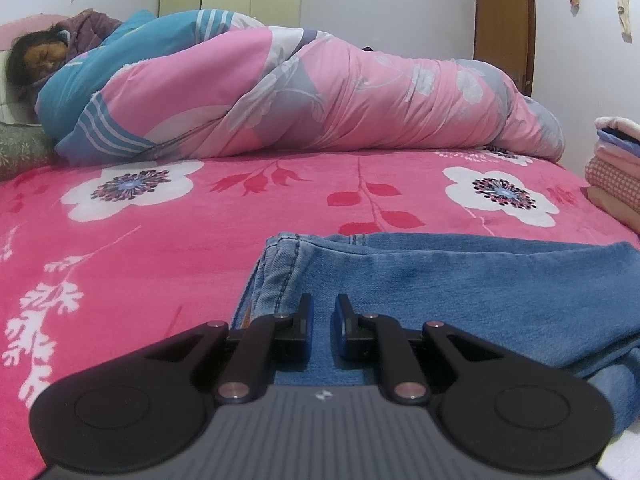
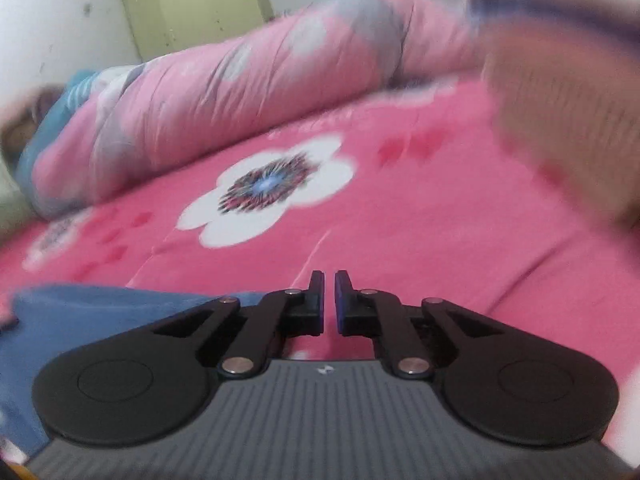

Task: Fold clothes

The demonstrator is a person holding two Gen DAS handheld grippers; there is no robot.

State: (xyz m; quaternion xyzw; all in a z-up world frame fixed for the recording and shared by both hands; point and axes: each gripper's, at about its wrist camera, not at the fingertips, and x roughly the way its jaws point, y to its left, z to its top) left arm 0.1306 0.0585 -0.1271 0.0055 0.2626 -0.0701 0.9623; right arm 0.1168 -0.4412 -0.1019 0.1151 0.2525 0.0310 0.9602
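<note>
Presently the jeans [image 1: 440, 280] lie part-folded on the bedspread [image 1: 160, 240]. Left gripper [image 1: 323, 312] hovers over the denim, right gripper [image 2: 329, 292] alongside, both closed and empty. Next fold requires reopening to seize an edge.

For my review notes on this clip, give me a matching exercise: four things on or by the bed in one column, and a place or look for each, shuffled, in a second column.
Things:
1. jeans
2. quilt
3. stack of folded clothes
4. bedspread

Descriptions:
A. piled at the right edge of the bed
B. hot pink with big white flowers
C. blue denim, lying just ahead of the left claw
D. pale pink and grey, bunched along the far side

Pairs: 1-C, 2-D, 3-A, 4-B
</note>
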